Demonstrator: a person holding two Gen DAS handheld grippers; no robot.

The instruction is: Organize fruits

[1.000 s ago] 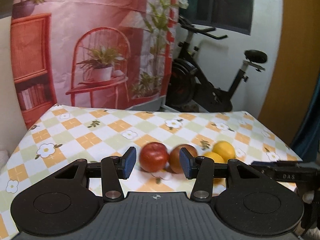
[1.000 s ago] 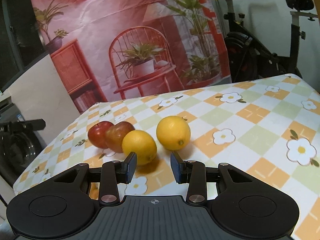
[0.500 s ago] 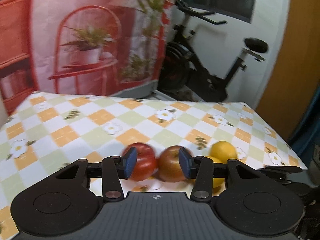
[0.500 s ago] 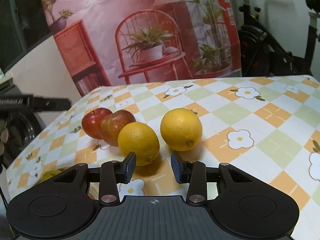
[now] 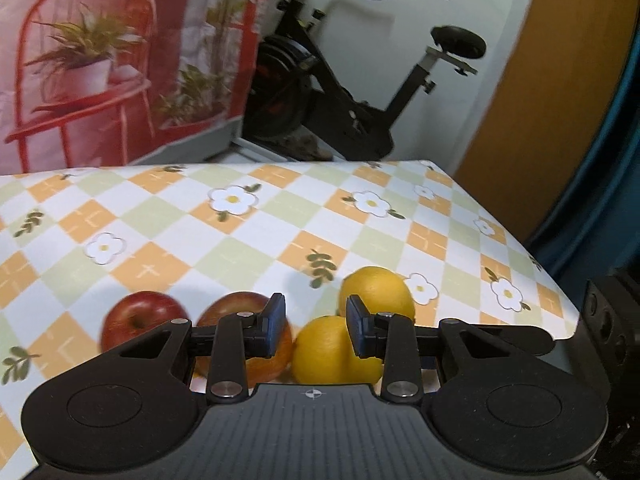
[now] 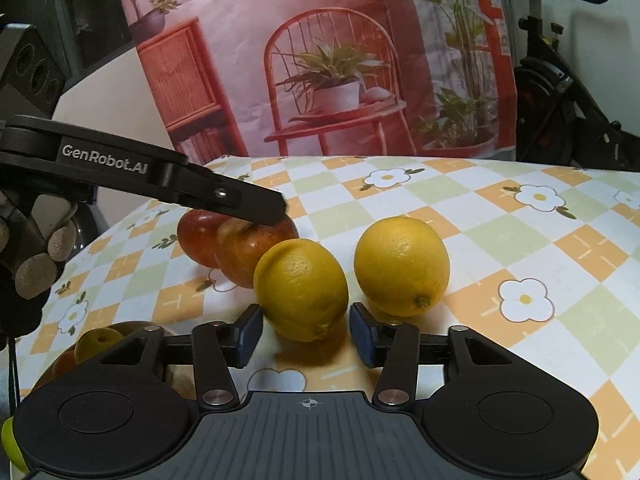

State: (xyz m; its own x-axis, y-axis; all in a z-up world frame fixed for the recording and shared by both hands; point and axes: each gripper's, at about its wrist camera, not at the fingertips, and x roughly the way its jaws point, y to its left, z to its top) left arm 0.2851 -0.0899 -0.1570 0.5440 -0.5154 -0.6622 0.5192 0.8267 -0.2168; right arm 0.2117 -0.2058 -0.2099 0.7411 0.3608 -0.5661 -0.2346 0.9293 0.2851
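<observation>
Two red apples (image 5: 138, 320) (image 5: 240, 312) and two yellow lemons (image 5: 324, 354) (image 5: 378, 290) lie in a row on the chequered flower tablecloth (image 5: 240, 240). My left gripper (image 5: 317, 330) hovers over the row, and its finger (image 6: 224, 196) reaches above the nearer apple (image 6: 248, 252). Its jaws are closing to a narrow gap and grip nothing. My right gripper (image 6: 306, 338) sits low, just short of the near lemon (image 6: 302, 286). Its jaws are opening, and the lemon's near end lies between the tips without touching the pads. The other lemon (image 6: 402, 266) lies to the right.
A bowl (image 6: 44, 376) with small fruits sits at the table's near left corner, partly behind my right gripper. A person's gloved fingers (image 6: 36, 268) hold the left gripper. An exercise bike (image 5: 340, 92) and a printed backdrop (image 6: 320, 60) stand beyond the table's far edge.
The left gripper swung right along the row from the apples toward the lemons, dipped, and narrowed its jaws. The right gripper moved closer to the near lemon and widened its jaws.
</observation>
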